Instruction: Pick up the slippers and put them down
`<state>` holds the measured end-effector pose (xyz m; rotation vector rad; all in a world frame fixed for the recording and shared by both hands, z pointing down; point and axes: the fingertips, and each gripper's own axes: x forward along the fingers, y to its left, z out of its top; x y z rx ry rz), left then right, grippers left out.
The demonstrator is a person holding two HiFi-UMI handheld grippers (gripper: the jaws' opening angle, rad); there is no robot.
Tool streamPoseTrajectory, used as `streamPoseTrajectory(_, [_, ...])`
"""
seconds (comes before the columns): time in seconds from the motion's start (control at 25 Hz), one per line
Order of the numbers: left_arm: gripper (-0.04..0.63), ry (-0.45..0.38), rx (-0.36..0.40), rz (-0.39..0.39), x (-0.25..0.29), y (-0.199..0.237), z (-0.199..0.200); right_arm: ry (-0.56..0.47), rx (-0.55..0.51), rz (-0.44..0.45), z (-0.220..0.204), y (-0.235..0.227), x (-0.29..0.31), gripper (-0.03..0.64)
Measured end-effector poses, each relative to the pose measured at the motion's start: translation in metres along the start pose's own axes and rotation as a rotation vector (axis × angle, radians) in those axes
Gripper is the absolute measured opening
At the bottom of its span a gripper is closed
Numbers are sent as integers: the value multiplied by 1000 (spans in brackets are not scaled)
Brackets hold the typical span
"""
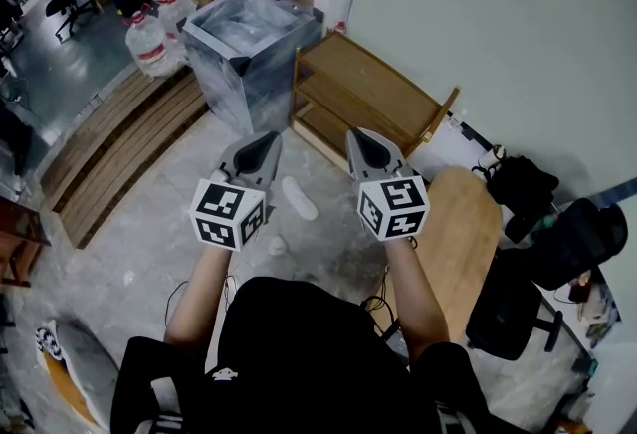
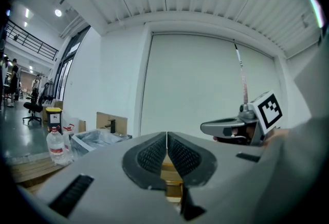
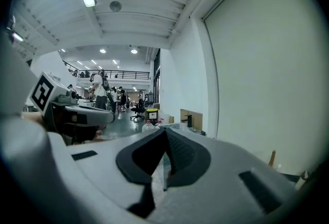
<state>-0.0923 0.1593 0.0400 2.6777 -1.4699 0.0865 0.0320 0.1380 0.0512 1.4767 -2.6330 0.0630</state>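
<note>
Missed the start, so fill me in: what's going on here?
A person stands holding a two-jaw gripper in each hand, both held out about level above the floor. The left gripper and the right gripper both have their jaws together, with nothing between them. What looks like a white slipper lies on the floor below, untouched, just in front of a low wooden rack. Nothing is being carried at this moment.
</note>
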Motion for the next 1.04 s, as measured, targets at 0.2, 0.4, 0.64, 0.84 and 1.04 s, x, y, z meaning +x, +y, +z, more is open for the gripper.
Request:
streamPoseTrajectory(0.2, [8, 0, 2, 3, -1, -1, -2, 3, -8, 4, -1, 1, -1, -2])
streamPoseTrajectory(0.4, [8, -1, 8, 6, -4, -1, -1, 2, -16, 3, 0, 2, 0, -2])
streamPoseTrajectory(0.64, [8, -6, -15, 26, -6, 6, -2, -2, -9, 1, -1, 3, 0, -2])
streamPoseTrajectory(0.84, [8, -6, -26, 34, -4, 10, -3, -1, -7, 12, -1, 5, 4, -2])
streamPoseTrajectory(1.04, [8, 3, -17, 31, 3, 7, -4, -1, -5, 15, -1, 0, 6, -2])
